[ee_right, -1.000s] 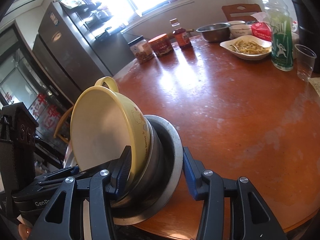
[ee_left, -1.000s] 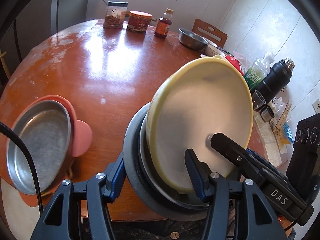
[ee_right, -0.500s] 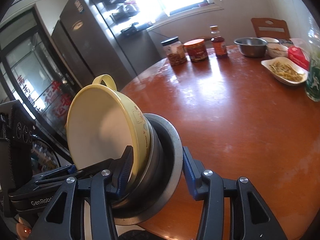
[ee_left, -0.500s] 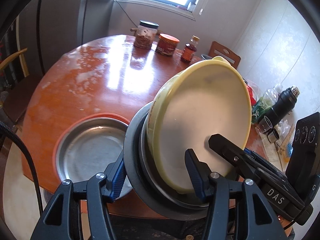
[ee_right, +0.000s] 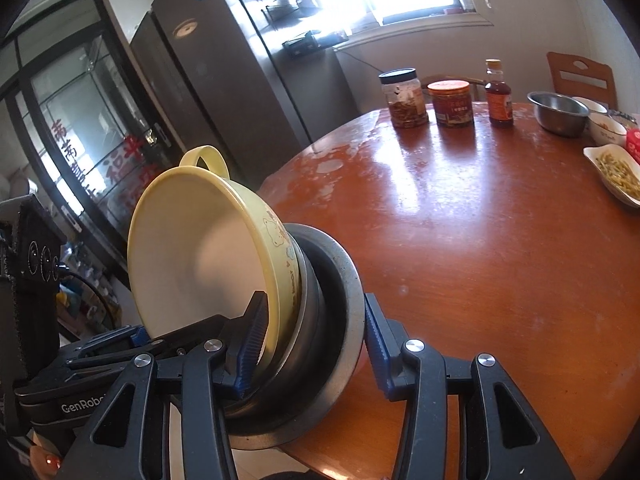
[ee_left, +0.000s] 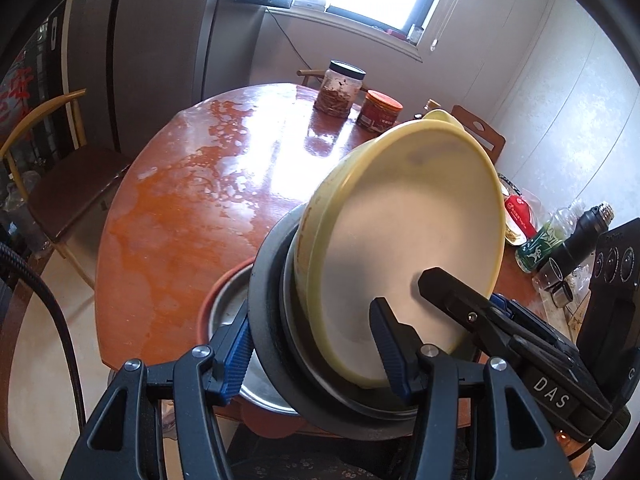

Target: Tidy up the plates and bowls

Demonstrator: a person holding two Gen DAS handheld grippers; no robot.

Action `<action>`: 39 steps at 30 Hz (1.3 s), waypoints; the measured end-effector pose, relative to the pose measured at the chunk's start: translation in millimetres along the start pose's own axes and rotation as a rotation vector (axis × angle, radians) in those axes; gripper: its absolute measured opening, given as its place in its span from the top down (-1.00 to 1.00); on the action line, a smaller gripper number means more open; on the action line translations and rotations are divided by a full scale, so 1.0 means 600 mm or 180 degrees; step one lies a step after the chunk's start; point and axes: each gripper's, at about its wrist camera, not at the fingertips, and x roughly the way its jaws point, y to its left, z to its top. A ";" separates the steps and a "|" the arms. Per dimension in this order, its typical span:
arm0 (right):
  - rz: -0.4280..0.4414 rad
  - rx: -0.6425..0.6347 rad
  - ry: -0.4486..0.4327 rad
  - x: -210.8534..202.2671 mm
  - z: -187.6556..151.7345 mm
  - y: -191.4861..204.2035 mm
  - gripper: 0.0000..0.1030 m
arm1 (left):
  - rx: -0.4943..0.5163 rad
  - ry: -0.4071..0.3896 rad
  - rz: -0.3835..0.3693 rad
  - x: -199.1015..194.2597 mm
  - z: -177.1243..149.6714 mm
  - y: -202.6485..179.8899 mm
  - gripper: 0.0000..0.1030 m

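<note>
left tongs [ee_left: 316, 356] + right tongs [ee_right: 310, 340]: both clamp stack | yellow bowl [ee_left: 404, 248] ×1 | metal dishes [ee_right: 340, 288] ×2, perhaps 3

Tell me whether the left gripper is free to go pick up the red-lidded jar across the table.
Probably not. The left gripper is shut on the stack of bowls, shared with the right gripper. The red-lidded jar stands unobstructed at the far edge.
</note>
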 end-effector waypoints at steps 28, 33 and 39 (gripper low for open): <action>0.0033 -0.0058 0.0360 0.100 -0.025 0.016 -0.04 | -0.0121 0.0233 0.0157 0.065 -0.016 0.070 -0.10; 0.0017 -0.0158 0.0309 0.091 -0.024 0.023 -0.12 | -0.0106 0.0187 0.0126 0.054 -0.016 0.072 -0.12; 0.0021 -0.0231 0.0306 0.085 -0.028 0.032 -0.22 | -0.0132 0.0212 0.0084 0.053 -0.019 0.077 -0.15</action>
